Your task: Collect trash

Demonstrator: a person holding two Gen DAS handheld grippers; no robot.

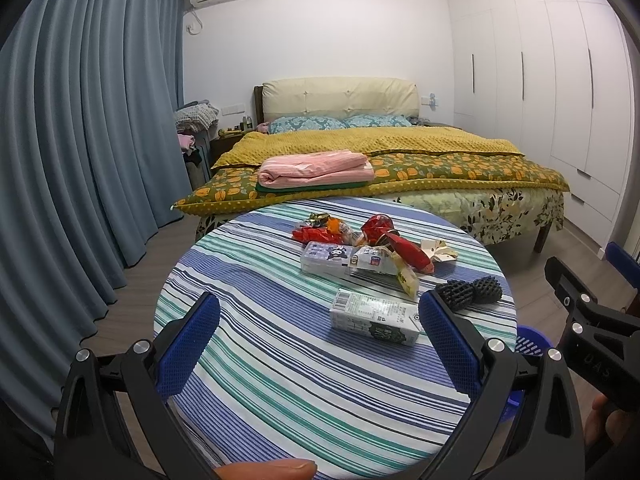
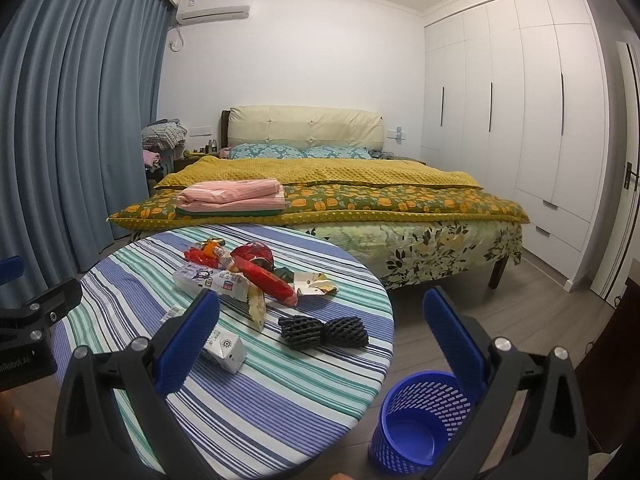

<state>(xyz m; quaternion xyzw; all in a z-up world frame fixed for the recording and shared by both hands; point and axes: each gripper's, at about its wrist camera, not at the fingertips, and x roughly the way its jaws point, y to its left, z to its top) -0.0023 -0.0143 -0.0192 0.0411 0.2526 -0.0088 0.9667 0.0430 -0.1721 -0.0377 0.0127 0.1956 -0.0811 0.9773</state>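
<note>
Beside table, seemingly empty blue wastebasket

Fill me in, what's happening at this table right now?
A person holds a gripper in each hand over a round striped table, and both the left gripper and right gripper are open and empty. The trash is untouched: a milk carton, black foam nets and a pile of wrappers. The blue basket on the floor looks empty.
</note>
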